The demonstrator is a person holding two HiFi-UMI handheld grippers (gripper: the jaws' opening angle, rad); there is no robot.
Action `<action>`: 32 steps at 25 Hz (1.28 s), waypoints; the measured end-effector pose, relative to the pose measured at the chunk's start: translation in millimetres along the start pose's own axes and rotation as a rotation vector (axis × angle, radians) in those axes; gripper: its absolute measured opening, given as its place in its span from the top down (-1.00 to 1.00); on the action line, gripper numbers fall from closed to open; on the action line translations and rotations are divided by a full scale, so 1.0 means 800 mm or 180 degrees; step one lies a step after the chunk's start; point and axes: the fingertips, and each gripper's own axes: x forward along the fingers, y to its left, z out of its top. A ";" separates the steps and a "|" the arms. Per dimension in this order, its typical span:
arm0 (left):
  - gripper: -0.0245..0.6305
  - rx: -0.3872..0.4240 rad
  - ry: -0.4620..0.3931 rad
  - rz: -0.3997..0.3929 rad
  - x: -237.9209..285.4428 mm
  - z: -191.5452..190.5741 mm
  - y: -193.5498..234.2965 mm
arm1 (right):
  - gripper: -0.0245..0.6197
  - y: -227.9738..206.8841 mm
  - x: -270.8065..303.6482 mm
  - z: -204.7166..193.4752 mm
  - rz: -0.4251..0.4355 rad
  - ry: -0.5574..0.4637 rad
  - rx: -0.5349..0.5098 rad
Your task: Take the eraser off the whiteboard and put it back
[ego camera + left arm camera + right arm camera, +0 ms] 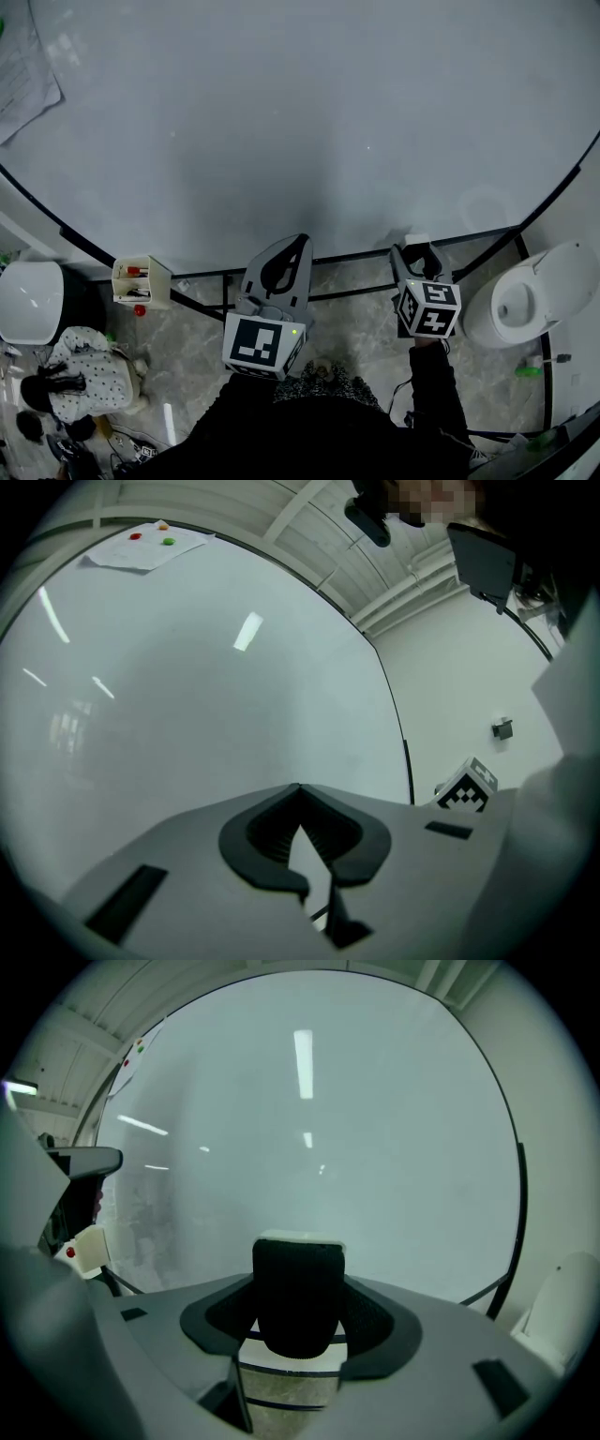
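Head view: a glossy white whiteboard (pixel 281 122); a small cream marker box (pixel 141 279) at eight o'clock, and a rounded white plastic bin (pixel 525 298) at four.

Left gripper view: the left gripper (pixel 298 794) has its jaws together, holding nothing.

Right gripper view: the right gripper (pixel 300 1312) clamps the black felt, white-backed eraser (pixel 298 1288) near the board's lower edge.

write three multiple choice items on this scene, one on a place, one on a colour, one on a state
1. Where is the eraser?
A) on the floor
B) between the right hand-held gripper's jaws
C) between the left hand-held gripper's jaws

2. What colour is the eraser's felt face?
A) red
B) yellow
C) black

3. How do the left hand-held gripper's jaws stand?
A) closed, nothing between them
B) closed on the eraser
C) wide open

Answers:
1 B, the right gripper view shows it clamped between those jaws.
2 C, the face toward that camera is black.
3 A, the tips meet in the left gripper view.
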 end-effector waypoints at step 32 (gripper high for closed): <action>0.91 0.0099 -0.0055 -0.0332 -0.005 0.023 -0.066 | 0.09 -0.006 -0.151 0.079 0.0079 -0.0571 -0.0060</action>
